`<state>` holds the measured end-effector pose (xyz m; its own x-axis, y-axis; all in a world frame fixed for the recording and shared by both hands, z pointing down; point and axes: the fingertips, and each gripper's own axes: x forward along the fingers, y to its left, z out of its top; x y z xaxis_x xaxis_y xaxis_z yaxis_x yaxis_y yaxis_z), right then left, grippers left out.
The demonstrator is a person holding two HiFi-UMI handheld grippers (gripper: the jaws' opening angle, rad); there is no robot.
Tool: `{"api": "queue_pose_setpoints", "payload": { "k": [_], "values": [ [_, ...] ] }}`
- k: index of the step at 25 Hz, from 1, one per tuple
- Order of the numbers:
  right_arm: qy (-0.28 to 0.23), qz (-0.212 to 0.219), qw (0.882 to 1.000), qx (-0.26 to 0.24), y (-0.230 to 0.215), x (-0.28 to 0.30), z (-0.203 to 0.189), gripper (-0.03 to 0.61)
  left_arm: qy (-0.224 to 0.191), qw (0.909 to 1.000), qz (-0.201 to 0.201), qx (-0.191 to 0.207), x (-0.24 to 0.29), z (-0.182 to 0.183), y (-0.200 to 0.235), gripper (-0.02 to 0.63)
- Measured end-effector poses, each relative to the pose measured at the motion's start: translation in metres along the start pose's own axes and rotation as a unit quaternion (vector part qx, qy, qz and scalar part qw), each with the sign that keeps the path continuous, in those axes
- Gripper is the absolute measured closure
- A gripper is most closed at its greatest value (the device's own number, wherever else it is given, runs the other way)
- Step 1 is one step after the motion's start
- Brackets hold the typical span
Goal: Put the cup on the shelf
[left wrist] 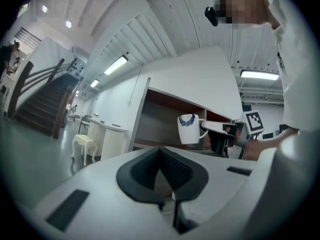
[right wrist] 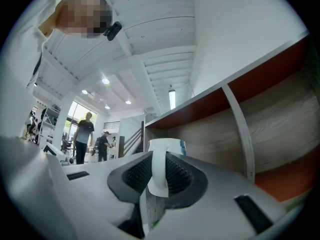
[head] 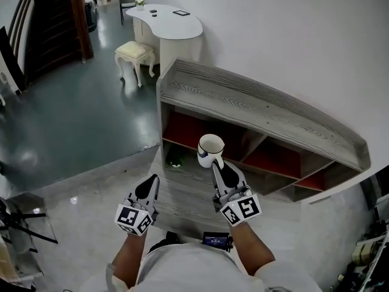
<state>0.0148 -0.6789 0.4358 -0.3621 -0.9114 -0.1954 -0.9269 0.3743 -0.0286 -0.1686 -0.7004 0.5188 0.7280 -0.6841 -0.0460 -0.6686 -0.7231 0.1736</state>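
A white cup point(head: 210, 150) with a blue pattern hangs in the air in front of the grey wooden shelf unit point(head: 261, 108). My right gripper point(head: 219, 168) is shut on its handle point(right wrist: 159, 171), which sits between the black pads. The left gripper view shows the same cup point(left wrist: 189, 128) held level with the upper shelf opening. My left gripper point(head: 150, 186) is lower and to the left, shut with nothing in it; its pads point(left wrist: 161, 173) meet in its own view.
The shelf unit has red-backed compartments point(head: 194, 132) and a small green object point(head: 175, 161) low at its left. A white desk point(head: 165, 22) and cream stool point(head: 135, 53) stand behind. Two people point(right wrist: 84, 136) stand far off in the right gripper view.
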Motion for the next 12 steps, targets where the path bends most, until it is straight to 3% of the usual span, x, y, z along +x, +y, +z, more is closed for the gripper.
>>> {"api": "queue_pose_setpoints", "payload": {
  "k": [12],
  "values": [
    [-0.004, -0.049, 0.998, -0.03, -0.021, 0.056, -0.01, 0.499, 0.009, 0.9993, -0.036, -0.009, 0.013, -0.008, 0.011, 0.604]
  ]
}}
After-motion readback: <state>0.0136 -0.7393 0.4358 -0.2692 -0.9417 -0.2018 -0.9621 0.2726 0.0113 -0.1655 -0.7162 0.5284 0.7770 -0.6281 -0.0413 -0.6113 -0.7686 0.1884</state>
